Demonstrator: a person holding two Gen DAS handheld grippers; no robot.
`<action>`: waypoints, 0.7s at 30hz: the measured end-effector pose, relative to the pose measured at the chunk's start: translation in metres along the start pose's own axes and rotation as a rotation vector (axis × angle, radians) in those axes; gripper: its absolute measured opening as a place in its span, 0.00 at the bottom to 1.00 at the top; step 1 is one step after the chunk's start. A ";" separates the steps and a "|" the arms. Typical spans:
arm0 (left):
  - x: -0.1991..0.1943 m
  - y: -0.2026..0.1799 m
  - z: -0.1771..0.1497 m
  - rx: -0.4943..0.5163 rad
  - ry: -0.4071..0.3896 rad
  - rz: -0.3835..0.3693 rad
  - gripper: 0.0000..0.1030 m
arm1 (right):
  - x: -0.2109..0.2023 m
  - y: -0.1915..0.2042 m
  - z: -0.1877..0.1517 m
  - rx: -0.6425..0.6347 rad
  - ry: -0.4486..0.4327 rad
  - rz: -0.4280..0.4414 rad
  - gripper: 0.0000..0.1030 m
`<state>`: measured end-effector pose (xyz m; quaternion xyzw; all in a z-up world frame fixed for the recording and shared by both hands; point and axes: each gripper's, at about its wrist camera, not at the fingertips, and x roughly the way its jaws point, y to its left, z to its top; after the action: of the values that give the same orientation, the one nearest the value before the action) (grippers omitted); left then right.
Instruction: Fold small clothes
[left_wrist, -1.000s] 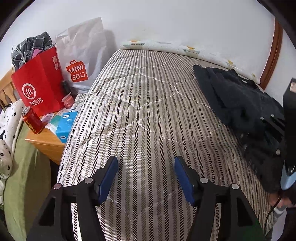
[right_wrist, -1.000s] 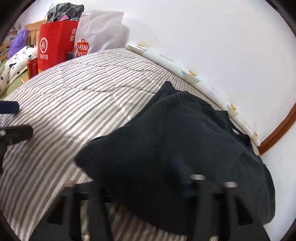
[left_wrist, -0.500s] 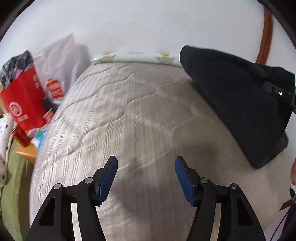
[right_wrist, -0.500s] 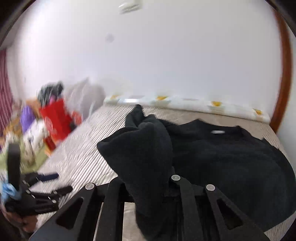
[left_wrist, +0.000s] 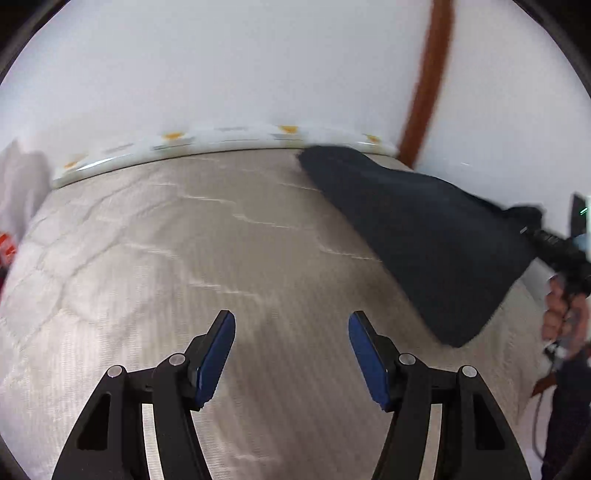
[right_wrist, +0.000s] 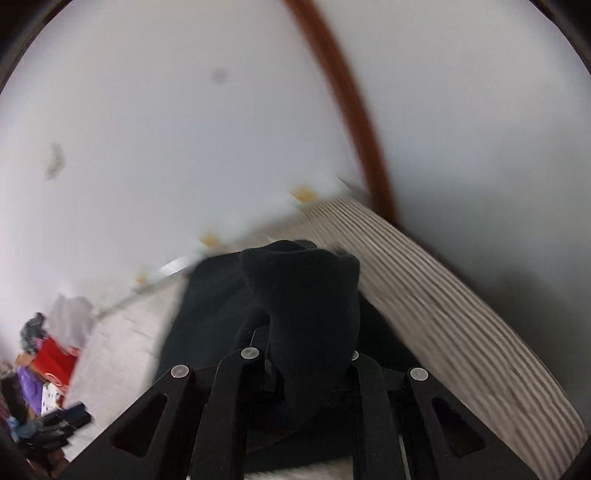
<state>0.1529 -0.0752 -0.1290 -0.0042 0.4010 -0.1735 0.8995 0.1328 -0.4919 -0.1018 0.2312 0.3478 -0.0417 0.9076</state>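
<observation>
A white wall stands behind a bed with a gray striped cover, and a brown wooden strip runs up the wall near the corner. A long white cushion with yellow spots lies along the far edge of the bed.

The left tool is over the bed with its two blue pads wide apart. Nothing is between them. The dark sweater is off to its right side and well apart from it. One end of the sweater is held up in the air, and the far end reaches down to the bed near the cushion.

The right tool has its jaws closed on a bunch of the dark sweater. The cloth bulges up over the jaws and hides the tips. The rest of the sweater hangs down beyond the tool toward the bed. Far to the left is a red bag next to the bed, but it is blurry.
</observation>
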 end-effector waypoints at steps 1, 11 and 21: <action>0.005 -0.010 0.000 0.007 0.010 -0.027 0.60 | 0.003 -0.007 -0.005 0.003 0.020 0.007 0.14; 0.015 -0.081 -0.011 0.125 0.067 -0.181 0.60 | 0.013 -0.024 -0.004 -0.049 0.064 -0.073 0.52; 0.049 -0.132 -0.021 0.205 0.127 -0.142 0.60 | 0.027 -0.040 -0.010 -0.014 0.144 0.013 0.36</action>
<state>0.1268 -0.2121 -0.1593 0.0702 0.4362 -0.2767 0.8534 0.1374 -0.5207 -0.1412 0.2296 0.4109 -0.0165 0.8822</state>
